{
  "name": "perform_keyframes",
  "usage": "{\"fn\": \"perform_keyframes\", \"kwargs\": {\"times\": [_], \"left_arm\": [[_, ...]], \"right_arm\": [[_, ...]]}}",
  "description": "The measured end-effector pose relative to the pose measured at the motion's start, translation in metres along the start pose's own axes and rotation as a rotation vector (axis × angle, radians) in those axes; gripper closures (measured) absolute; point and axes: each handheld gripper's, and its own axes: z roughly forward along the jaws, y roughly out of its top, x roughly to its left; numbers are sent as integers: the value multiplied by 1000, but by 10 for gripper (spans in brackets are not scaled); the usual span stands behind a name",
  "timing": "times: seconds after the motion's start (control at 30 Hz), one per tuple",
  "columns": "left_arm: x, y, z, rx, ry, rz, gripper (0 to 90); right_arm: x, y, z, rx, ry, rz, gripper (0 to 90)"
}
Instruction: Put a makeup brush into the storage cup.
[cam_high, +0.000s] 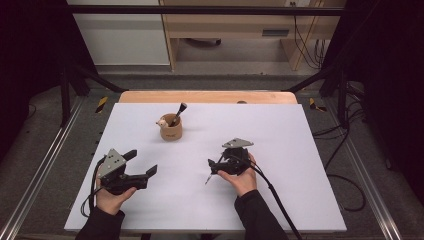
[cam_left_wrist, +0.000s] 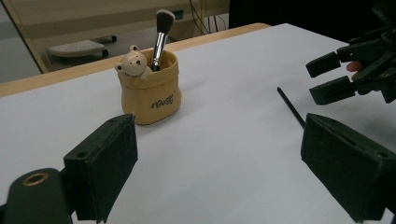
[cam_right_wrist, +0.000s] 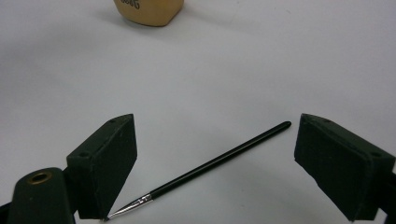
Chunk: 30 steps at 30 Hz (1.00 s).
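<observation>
Right gripper (cam_high: 214, 167) over thin brush (cam_high: 208, 176)

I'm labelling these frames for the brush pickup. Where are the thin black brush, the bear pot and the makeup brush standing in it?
thin black brush (cam_right_wrist: 219, 161), right gripper view, middle of its black handle.
bear pot (cam_left_wrist: 156, 95), left gripper view, front wall by the lettering.
makeup brush (cam_left_wrist: 164, 21), left gripper view, dark bristle head.

Matt surfaces, one glossy brush

The thin brush (cam_right_wrist: 219, 161) has a glossy black handle and a shiny metal ferrule; the white table (cam_right_wrist: 243, 60) cover looks smooth and matt; the tan pot (cam_left_wrist: 152, 88) seems glazed ceramic; gripper pads (cam_right_wrist: 109, 163) are matt black.
</observation>
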Motion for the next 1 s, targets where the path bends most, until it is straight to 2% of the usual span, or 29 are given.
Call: {"fn": "perform_keyframes", "kwargs": {"times": [0.43,0.6,0.87,1.0], "left_arm": [[0,0,0,1,0,-1,103],[-1,0,0,2,-2,1,103],[-1,0,1,4,-2,-2,103],[-1,0,0,4,-1,0,103]], "right_arm": [[2,-8,19,67,-30,-4,238],[3,-11,22,93,-37,-2,281],[5,-14,25,124,-35,-39,379],[7,-15,26,137,-41,-37,406]]}}
